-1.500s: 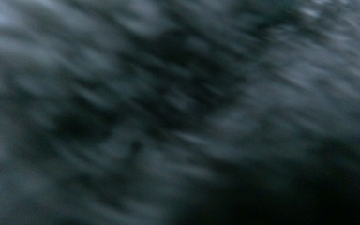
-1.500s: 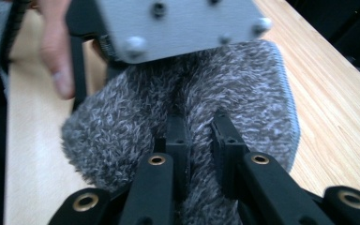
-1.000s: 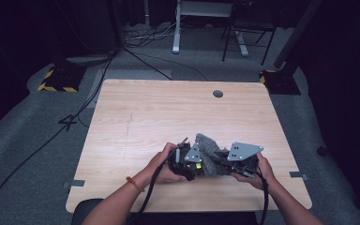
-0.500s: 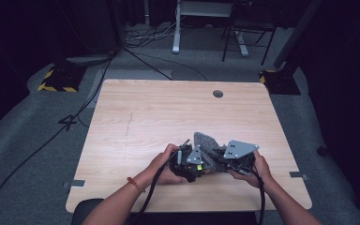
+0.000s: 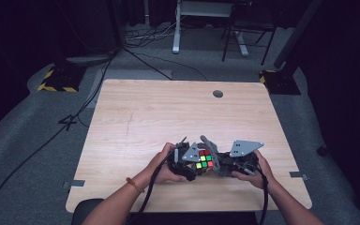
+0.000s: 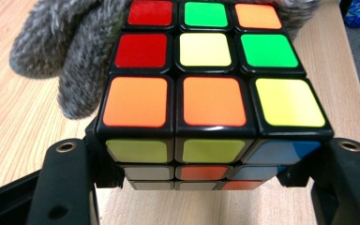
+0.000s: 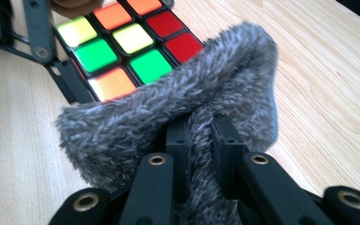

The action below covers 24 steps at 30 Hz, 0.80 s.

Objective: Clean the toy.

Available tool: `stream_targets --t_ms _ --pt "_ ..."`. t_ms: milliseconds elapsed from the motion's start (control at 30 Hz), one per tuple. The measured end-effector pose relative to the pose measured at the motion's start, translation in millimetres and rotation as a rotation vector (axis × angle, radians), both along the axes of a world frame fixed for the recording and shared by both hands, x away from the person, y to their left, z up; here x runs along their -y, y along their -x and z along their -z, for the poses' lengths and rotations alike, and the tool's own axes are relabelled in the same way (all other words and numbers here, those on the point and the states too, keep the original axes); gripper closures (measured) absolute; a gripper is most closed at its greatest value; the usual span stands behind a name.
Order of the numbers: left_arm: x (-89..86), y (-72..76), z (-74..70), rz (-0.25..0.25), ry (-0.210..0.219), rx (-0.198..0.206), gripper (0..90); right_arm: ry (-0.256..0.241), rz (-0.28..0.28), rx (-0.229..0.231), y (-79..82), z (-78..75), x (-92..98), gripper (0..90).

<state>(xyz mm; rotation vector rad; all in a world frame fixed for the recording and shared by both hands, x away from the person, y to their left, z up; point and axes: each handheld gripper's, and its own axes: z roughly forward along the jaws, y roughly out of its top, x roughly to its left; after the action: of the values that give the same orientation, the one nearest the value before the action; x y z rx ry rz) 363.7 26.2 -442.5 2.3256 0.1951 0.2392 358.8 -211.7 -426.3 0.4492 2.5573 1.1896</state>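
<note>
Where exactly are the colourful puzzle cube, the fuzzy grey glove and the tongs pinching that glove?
puzzle cube (image 6: 206, 70), left gripper view, yellow centre square of its top face.
grey glove (image 7: 168, 112), right gripper view, its fuzzy upper edge.
right tongs (image 7: 198, 140), right gripper view, midway between tips, shut on the glove.

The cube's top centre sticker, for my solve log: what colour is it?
Yellow, clearest in the left gripper view on the cube.

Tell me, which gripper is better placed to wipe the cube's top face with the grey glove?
Right. The right gripper already pinches the grey glove beside the cube; the left gripper clamps the cube.
</note>
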Motion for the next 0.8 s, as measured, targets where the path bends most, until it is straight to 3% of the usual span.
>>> stream_targets --t_ms 133,200,233,300,333,400,467,533,633,667,800 --pt "-0.1 0.3 0.0 -0.002 -0.006 0.008 33.8 -0.023 -0.006 -0.002 1.5 -2.3 2.0 79.8" --pt "0.2 -0.3 0.7 -0.005 -0.013 0.011 33.9 -0.034 -0.006 0.017 4.6 -6.8 2.8 79.8" --pt "2.1 -1.7 3.1 -0.013 -0.036 0.008 33.9 -0.043 -0.007 0.058 9.2 -13.2 3.1 79.9" --pt "3.7 -1.8 4.9 -0.015 -0.047 0.009 33.9 -0.066 -0.021 0.062 11.7 -17.1 3.1 79.9" --pt "8.7 -0.4 7.0 0.000 -0.045 0.009 33.9 -0.083 -0.058 0.066 18.2 -23.7 -1.8 79.8" --pt "11.7 1.1 6.9 0.013 -0.044 0.011 33.9 -0.070 -0.078 0.079 22.0 -25.3 -7.2 79.8" --pt "18.1 5.9 8.1 0.032 -0.066 0.023 33.9 -0.025 -0.119 0.114 31.0 -24.0 -25.9 79.8" --pt "17.9 6.2 8.9 0.028 -0.070 0.020 33.9 -0.009 -0.119 0.127 32.0 -23.5 -30.1 79.8" --pt "14.7 4.6 7.8 0.018 -0.070 0.021 33.9 0.022 -0.049 0.175 23.3 -21.7 -31.1 79.8" --pt "14.7 4.6 7.8 0.018 -0.070 0.021 33.9 0.022 -0.049 0.175 23.3 -21.7 -31.1 79.8" --pt "10.9 2.7 7.5 0.018 -0.064 0.015 34.0 0.010 0.038 0.134 8.7 -15.4 -7.7 79.8"
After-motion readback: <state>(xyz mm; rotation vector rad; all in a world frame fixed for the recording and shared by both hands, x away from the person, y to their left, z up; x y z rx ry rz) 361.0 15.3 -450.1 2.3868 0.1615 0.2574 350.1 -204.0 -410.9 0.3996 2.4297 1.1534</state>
